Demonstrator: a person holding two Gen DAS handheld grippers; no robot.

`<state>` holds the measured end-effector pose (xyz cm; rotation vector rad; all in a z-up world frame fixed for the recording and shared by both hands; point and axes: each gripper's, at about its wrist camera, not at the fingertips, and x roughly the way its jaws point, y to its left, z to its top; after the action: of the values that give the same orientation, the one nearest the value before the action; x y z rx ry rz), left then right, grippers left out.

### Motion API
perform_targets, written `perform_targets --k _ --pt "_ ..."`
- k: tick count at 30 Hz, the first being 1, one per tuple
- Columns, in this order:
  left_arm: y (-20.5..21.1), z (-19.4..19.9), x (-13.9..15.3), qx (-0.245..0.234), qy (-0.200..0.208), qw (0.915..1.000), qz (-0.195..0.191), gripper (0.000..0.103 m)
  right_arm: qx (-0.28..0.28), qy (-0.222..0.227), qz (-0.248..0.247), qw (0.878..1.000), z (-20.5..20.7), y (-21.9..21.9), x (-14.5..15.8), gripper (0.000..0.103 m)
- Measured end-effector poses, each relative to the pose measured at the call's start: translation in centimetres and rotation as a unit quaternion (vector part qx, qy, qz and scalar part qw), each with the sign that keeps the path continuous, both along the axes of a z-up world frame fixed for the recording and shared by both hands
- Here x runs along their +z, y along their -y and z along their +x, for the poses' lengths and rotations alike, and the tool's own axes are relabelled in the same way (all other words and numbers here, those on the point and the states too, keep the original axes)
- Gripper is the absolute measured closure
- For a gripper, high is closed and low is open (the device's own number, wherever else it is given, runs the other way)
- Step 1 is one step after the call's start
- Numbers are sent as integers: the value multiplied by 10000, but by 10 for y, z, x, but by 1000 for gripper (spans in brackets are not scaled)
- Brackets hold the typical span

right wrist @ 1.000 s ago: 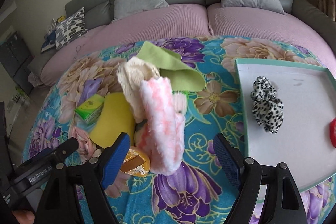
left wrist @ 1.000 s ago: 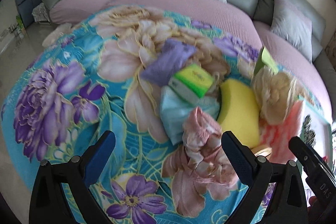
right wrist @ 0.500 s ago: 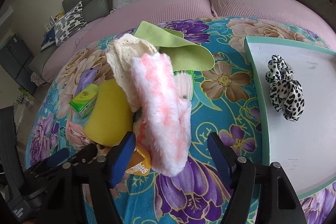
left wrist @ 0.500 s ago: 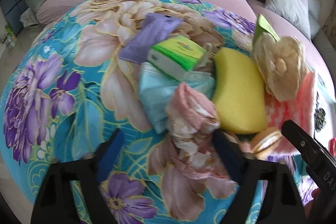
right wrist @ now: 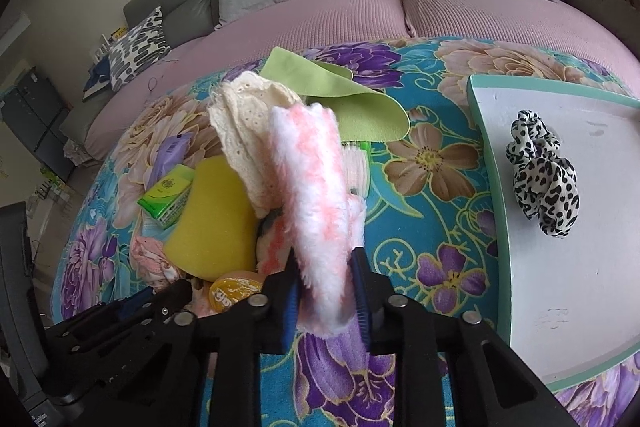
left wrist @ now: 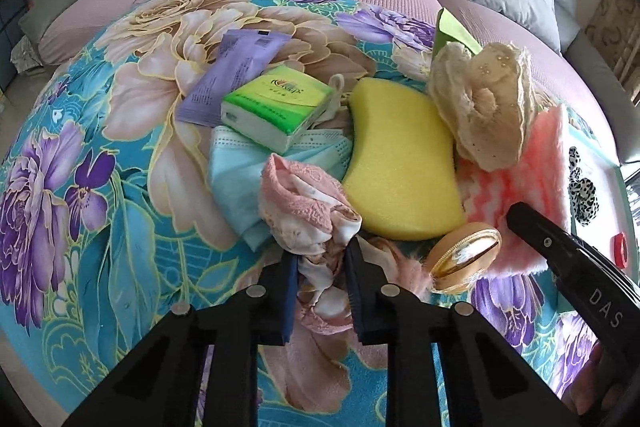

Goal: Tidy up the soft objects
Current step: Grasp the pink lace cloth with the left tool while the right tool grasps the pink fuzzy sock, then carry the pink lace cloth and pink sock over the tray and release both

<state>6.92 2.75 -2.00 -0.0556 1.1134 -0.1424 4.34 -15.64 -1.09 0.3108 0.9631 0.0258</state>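
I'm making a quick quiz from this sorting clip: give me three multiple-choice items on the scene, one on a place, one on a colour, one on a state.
1. Where does the leopard-print scrunchie lie?
A. on the white tray
B. on the sofa
C. on the yellow sponge

2. What colour is the tissue pack on top?
A. red
B. green
C. black

3. What is the left gripper doing?
A. gaping over the sponge
B. pinching the pink cloth
C. holding the tissue pack

Answers: 1 A, it rests inside the tray's rim; 2 B, its wrapper is bright green; 3 B, cloth is squeezed between its pads.
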Motion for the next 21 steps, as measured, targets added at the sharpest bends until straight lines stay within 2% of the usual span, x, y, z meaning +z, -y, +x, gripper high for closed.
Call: perform_targets --k 5,13,21 --pt "-5 -1 7 68 115 9998 -120 86 58 55 24 10000 -1 0 3 89" --pt "-12 -5 22 185 375 9989 -214 86 16 267 122 9996 -5 4 12 92" --pt "-18 -14 50 254 811 9960 -267 86 -85 860 222 9960 -20 14 40 92"
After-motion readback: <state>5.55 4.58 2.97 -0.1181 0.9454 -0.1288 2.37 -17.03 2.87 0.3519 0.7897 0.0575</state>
